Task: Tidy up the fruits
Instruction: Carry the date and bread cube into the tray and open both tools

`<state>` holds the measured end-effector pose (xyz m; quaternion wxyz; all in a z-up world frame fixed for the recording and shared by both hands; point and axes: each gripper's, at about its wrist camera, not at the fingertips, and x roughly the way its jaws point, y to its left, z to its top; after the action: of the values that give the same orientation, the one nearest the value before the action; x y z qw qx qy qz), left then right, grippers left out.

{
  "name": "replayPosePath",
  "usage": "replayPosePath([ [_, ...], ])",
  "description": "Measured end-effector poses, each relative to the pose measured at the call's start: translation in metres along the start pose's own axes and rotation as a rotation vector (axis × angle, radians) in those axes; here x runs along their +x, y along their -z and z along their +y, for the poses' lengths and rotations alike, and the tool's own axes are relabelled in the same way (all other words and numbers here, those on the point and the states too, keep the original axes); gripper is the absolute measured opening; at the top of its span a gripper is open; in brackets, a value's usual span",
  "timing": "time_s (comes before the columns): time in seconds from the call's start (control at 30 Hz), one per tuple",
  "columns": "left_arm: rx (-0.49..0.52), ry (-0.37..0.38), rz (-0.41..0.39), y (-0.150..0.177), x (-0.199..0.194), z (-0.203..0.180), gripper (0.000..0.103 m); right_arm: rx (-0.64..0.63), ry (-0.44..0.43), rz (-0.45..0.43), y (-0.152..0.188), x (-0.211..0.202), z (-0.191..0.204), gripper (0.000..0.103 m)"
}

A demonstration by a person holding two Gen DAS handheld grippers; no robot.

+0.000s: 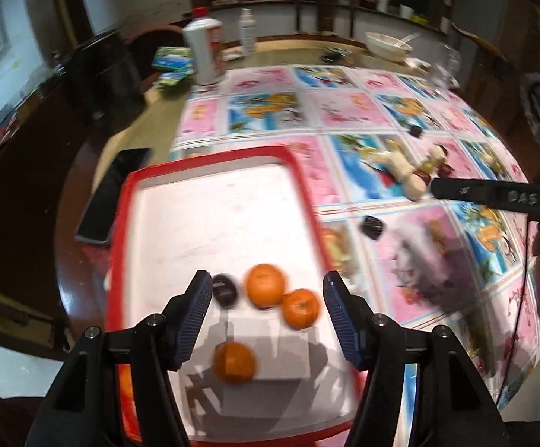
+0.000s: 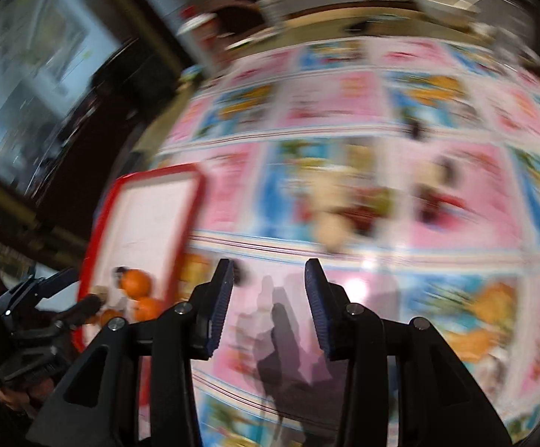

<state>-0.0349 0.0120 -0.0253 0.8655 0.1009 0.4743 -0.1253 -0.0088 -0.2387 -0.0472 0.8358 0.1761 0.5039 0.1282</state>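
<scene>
Already three oranges (image 1: 265, 285) and a dark fruit (image 1: 224, 289) lie in the red-rimmed tray (image 1: 210, 158). Both grippers, left (image 1: 268, 311) and right (image 2: 268, 307), gape wide and empty. Next likely comes fetching the dark fruit (image 1: 372, 226) just beside the tray.

Red-rimmed white tray (image 1: 210, 223); orange fruits (image 1: 264, 285) (pink-blue pictured tablecloth (image 1: 381, 171)).

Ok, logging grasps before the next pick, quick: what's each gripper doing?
Left gripper: open, empty, above the oranges on the red tray.
Right gripper: open, empty, over the tablecloth.
</scene>
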Motion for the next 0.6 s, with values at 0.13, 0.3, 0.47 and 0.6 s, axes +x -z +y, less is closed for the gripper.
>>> replayPosePath([
  [0.13,0.045,0.033,0.01,-0.01,0.006,-0.032,0.062,0.096,0.029,-0.009,0.019,-0.023,-0.049,0.042],
  [0.3,0.07,0.056,0.052,-0.014,0.016,-0.057,0.062,0.116,0.006,-0.004,0.027,-0.027,-0.064,0.042],
  [0.47,0.083,0.052,0.039,-0.043,0.022,-0.063,0.062,0.035,-0.053,0.014,0.008,-0.007,-0.038,0.042],
  [0.6,0.037,0.037,0.013,-0.068,0.022,-0.051,0.062,0.027,-0.073,0.03,-0.005,0.018,-0.027,0.042],
])
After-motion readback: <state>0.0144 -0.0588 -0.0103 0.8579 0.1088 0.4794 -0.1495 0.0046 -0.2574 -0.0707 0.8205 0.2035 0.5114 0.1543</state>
